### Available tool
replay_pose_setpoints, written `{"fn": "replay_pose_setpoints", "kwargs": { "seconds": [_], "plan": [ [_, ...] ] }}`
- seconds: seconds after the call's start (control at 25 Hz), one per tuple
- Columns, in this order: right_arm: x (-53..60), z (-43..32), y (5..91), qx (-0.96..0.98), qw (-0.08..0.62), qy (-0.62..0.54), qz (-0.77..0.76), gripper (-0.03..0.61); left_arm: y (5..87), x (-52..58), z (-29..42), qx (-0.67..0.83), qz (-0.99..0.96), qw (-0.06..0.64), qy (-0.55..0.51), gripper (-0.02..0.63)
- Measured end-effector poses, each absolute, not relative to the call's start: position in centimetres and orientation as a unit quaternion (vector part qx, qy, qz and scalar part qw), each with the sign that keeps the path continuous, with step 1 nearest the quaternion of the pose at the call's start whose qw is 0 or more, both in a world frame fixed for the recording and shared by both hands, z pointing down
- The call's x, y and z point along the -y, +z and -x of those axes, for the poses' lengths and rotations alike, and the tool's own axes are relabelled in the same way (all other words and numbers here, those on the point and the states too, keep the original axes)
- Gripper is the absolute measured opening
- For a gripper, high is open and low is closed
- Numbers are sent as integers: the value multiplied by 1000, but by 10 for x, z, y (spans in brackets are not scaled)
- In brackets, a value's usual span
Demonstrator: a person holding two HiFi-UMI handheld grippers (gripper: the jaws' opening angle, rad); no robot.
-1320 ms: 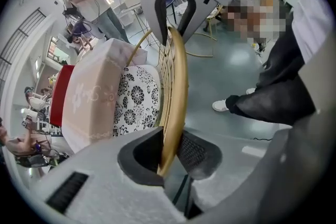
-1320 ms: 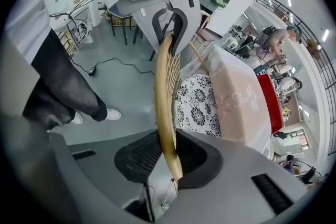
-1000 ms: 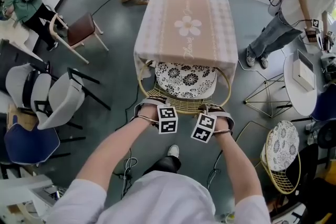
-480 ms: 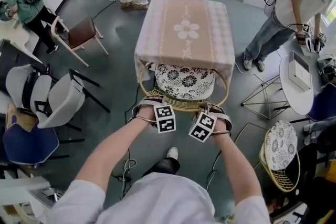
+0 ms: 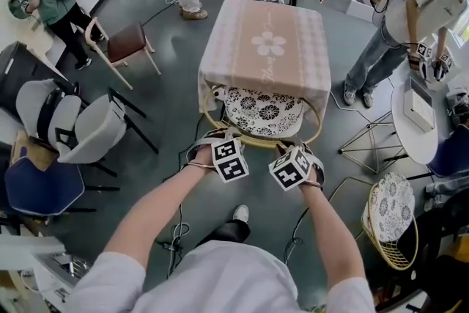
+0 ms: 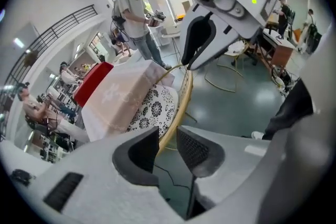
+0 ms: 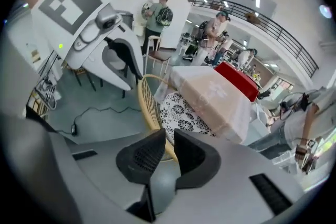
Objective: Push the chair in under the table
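The chair [image 5: 261,113] sits mostly under the desk [image 5: 267,48]. Your left claw [image 6: 167,139] has just opened wide. Your right claw [image 7: 169,139] has just been closing and is narrow. Both hold nothing. If the chair needs more, press both on its rim and push straight.

place: open lab hall | evidence: mezzanine railing [image 6: 55,34], floor cable [image 7: 105,109], spare chairs [image 5: 95,130], person [image 5: 53,0] wearing backpack

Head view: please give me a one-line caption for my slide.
Seen from above, a chair with a patterned cushion stands partly under a cloth-covered table.
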State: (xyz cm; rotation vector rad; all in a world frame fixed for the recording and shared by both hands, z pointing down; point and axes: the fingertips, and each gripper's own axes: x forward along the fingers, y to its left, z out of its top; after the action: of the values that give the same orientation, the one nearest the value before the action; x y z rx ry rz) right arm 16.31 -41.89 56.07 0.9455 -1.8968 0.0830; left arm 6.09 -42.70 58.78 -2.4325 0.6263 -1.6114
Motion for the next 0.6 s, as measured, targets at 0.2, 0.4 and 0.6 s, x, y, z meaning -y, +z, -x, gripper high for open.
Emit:
{"fn": "replay_pose_setpoints", "kwargs": {
  "seconds": [0.2,0.4,0.6],
  "plan": [
    [394,-160,542,791,437,70,-422,37,565,398,-70,-245,829,54,-501,107],
    [372,-161,520,805,373,95,-452,23,534,377,-84,-298,853,-4,-428,85],
    [349,-162,495,814,305,118,-480,15,503,354,-98,-343,867,-31,-361,43]
  ]
}}
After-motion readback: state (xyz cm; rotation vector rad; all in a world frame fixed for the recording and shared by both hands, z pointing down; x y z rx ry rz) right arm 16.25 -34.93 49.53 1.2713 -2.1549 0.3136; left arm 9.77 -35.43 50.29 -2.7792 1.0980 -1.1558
